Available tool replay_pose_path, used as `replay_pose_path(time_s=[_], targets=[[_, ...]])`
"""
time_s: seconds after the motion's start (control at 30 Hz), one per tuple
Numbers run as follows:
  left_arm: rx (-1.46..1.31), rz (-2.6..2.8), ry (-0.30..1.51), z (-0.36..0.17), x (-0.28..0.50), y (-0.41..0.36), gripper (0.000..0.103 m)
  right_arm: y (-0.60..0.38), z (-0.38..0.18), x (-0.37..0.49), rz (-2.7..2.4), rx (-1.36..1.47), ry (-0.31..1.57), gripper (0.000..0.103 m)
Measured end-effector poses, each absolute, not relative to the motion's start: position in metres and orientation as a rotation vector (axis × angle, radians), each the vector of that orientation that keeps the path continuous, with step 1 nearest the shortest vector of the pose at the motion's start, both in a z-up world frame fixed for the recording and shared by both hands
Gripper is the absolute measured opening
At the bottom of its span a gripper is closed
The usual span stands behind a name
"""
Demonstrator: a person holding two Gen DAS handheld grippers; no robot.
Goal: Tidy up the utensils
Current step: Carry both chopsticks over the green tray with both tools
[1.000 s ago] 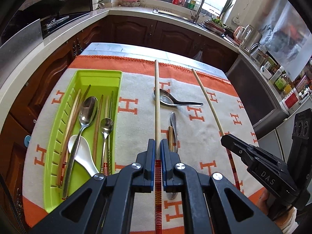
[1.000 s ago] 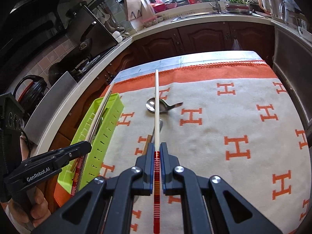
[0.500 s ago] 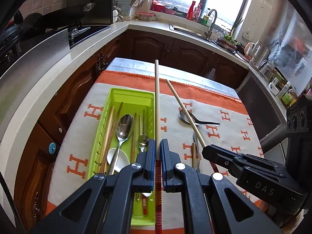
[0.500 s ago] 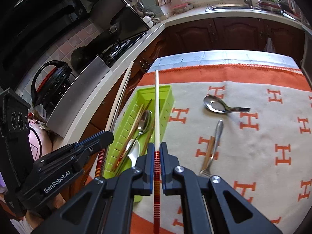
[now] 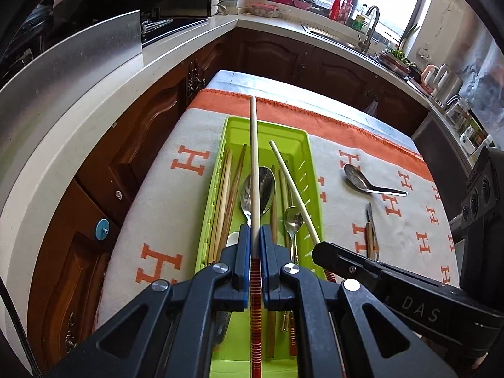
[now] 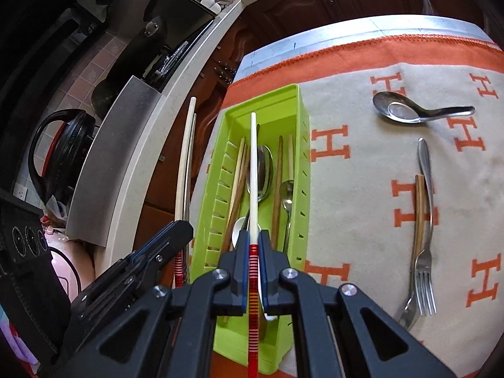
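Both tongs are clamped tight, each pinching one chopstick by its red-striped end. Left gripper [image 5: 255, 245] holds its chopstick [image 5: 254, 163] straight out over the green tray [image 5: 310, 157], the pale tip reaching past the tray's far rim. Right gripper [image 6: 253, 242] has its chopstick [image 6: 253, 163] hanging above the tray too, tip near the far wall. From the left camera the right one's stick slants across the tray's right side. Inside the tray lie wooden chopsticks [image 5: 225, 195], a big spoon [image 5: 266, 186], a small spoon [image 5: 293, 217] and a white spoon [image 6: 237, 231]. Out on the orange-lettered cloth [image 6: 362, 189], a soup spoon [image 6: 406, 111] and a fork [image 6: 425, 252] lie well apart from the tray, with a wooden-handled piece just beside the fork.
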State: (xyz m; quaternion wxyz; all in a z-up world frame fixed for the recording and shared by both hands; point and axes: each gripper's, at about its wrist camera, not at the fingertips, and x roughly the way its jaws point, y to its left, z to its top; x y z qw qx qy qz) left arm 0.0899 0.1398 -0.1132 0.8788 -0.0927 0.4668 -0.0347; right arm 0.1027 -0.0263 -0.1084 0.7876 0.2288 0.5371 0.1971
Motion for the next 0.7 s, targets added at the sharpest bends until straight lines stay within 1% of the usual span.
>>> replay_pose_path(time_s=[0.37, 0.7], targets=[[-0.198, -0.084, 1.030, -0.138, 0.097, 0.144, 0.003, -0.012, -0.136, 0.104, 0.401, 0.521, 1.238, 0.006], [-0.205, -0.080, 1.062, -0.147, 0.103, 0.145, 0.004, -0.008, -0.140, 0.107, 0.420, 0.500, 1.263, 0.007]])
